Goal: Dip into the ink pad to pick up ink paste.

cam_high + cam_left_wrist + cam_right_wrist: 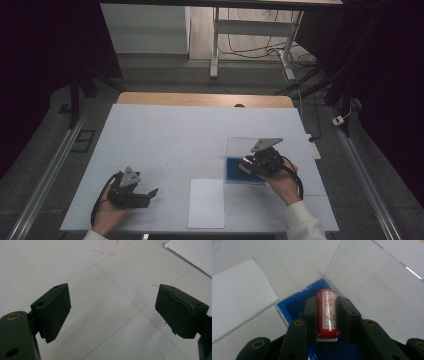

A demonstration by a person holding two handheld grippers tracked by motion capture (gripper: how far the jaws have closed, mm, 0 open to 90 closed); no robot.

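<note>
Item: red stamp (327, 313), cylindrical, white label with red characters. Held lengthwise between the jaws of the right gripper (327, 302), which were clamped against its sides; position, centre of the right gripper view, directly over the blue ink-pad box (294, 307). Judged purpose: the stamp was poised above the pad, either for inking or for lifting out of its case.

Item: clear lid (372, 282) of that box, hinged open and lying flat toward the upper right, leaving the pad reachable.

Item: white paper sheet (206, 202), lower centre of the high view, beside the box; likely awaiting the imprint.

Item: left gripper (150, 193), lower left of the high view, jaws spread wide with nothing between them, apparently idle.

Surface: white table covering (165, 135) with faint creases and red marks; wooden edge at the far side.

Room: dim, grey floor, desk frame and cables at top.
</note>
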